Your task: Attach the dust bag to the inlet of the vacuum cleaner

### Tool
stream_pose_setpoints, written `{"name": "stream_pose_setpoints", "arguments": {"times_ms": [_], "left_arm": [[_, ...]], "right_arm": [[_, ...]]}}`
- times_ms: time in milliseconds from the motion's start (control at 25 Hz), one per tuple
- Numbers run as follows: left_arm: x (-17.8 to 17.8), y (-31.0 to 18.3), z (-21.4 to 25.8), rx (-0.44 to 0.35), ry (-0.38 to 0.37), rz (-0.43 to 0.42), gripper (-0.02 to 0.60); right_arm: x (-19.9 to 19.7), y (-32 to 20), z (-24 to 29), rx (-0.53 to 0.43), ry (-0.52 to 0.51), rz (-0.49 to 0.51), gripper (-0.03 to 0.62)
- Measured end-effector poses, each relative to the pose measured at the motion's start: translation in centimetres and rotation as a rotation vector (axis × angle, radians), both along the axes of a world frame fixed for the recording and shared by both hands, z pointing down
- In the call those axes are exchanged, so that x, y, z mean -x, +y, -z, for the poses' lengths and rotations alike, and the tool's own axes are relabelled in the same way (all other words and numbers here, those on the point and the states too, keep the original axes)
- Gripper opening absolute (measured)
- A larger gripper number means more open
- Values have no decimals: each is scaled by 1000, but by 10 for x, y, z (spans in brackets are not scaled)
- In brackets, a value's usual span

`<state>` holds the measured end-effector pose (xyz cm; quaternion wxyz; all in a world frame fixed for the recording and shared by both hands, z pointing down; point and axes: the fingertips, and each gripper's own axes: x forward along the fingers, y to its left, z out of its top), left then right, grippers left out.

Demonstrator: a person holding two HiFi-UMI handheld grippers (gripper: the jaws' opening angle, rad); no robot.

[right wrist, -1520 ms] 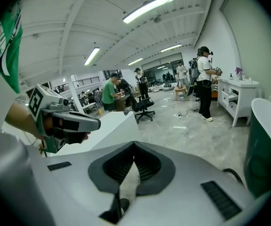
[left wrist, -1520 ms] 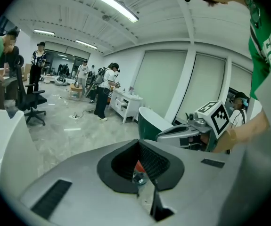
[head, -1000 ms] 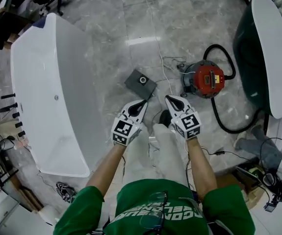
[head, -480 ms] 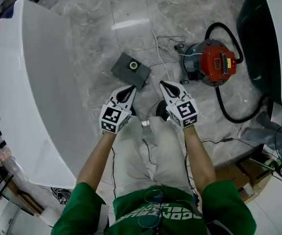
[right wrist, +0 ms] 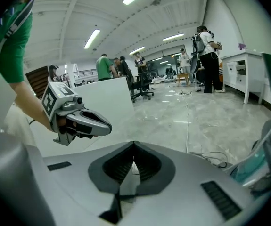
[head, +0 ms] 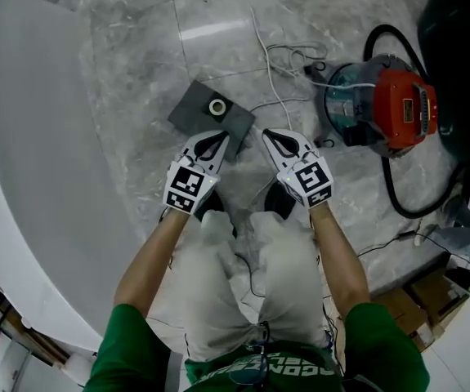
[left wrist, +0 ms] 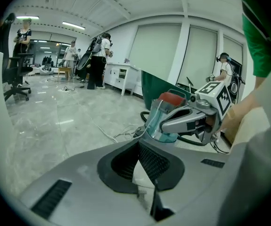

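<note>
The person wears a green short-sleeved shirt (head: 128, 345), light trousers (head: 210, 292) and dark shoes (head: 281, 199); the left tool (head: 221, 136) and right tool (head: 267, 134) are grey-white with black-and-white marker cubes (head: 187, 188).

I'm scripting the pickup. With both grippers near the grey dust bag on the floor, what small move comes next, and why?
Probably open the left gripper and ease it onto the dust bag's near edge. It and the right gripper are shut and empty. The bag lies flat on the floor just ahead of the left one, apart from the vacuum cleaner.
</note>
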<state>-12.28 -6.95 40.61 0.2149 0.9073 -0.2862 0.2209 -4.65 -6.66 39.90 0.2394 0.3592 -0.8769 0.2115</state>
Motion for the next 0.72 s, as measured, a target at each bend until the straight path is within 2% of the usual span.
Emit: {"name": "stream_pose_setpoints", "arguments": {"times_ms": [200,400,560,720], "left_arm": [[-6,-22,-88,-60,-65,-76,5],[-10,-40,-167,-88,-119,-48,5],[-17,-39,-224,-132,-218,-51,6],[-19,-34,-267,-136,-299,-56,6]], "right_arm": [[-5,-20,-84,-39,5,42,8],[-17,-32,-164,-46,-11,55,8],[-21,-31,-217,-41,-29,53,8],[-18,-26,-251,-30,-39,57,8]]}}
